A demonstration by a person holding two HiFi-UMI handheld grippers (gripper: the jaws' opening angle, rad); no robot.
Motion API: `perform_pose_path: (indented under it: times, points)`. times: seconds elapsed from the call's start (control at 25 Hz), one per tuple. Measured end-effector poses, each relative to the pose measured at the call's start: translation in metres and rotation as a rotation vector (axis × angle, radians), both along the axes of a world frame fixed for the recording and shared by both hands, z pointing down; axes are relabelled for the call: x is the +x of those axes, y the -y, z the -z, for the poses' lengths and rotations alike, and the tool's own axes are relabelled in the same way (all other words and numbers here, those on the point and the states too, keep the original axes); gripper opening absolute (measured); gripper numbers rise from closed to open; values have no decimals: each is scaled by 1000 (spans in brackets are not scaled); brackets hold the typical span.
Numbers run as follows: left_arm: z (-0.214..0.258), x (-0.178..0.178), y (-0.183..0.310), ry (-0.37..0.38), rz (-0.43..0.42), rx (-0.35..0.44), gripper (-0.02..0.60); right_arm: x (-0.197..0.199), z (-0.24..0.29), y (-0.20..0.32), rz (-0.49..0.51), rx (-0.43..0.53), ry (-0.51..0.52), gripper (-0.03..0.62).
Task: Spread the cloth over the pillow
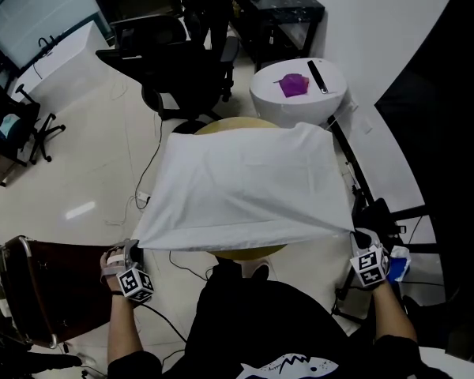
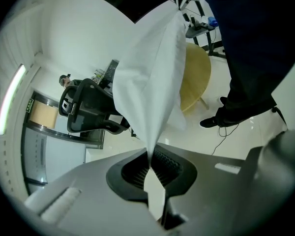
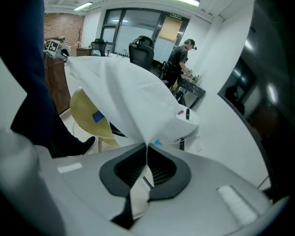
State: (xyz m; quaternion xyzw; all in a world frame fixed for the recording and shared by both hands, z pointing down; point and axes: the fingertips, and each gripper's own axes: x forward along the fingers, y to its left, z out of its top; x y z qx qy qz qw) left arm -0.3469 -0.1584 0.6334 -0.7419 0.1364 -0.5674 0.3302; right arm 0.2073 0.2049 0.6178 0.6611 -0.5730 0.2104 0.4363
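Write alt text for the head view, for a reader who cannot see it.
A white rectangular cloth hangs stretched between the left tongs and the right tongs, each clamped on a near corner, above a round pale-yellow table.

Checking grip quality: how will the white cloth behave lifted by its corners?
Probably floppy: the cloth sags between left tool and right tool, folding at each. Likely light: two pinched corners lift it. Might slip if tugged; only corner tips are clamped.
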Motion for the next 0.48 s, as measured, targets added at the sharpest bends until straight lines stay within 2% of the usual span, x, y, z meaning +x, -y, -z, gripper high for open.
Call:
perform_pose_path:
  times: [0.48]
  points:
    - [38,-13,5,-33,8,92,2,-14,65,-7,96,60,-91,15]
